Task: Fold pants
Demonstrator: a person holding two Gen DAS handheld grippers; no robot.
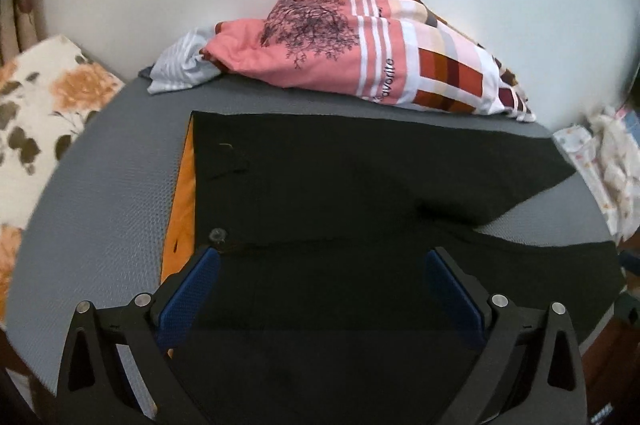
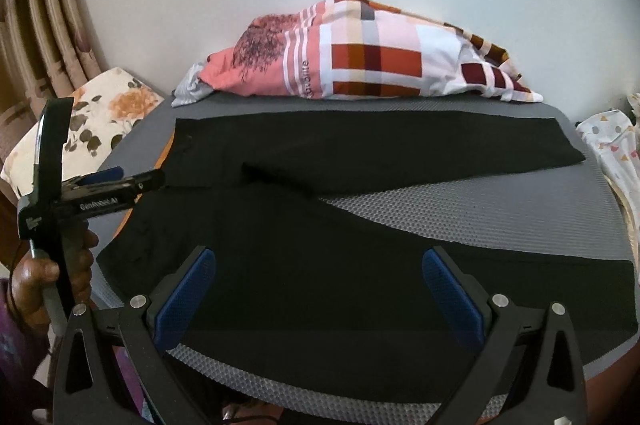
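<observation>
Black pants spread flat, both grippers released above them

The pants (image 2: pixel 360 153) lie flat on the grey mat (image 2: pixel 480 209), legs splayed in a V, apparently to expose the seams for folding. Left gripper (image 1: pixel 320 269) hovers at the waistband, fingers spread; right gripper (image 2: pixel 316 267) over the near leg, fingers spread. Beyond the pants lies a patterned pillow (image 2: pixel 360 65). Near hem is cut off; fabric detail is indistinct.

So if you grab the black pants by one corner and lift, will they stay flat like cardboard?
Probably not. The black pants lie limp on the grey mat with a soft crease near the crotch, so they would likely droop and fold. The mat's bumpy texture may keep them from sliding much.
</observation>
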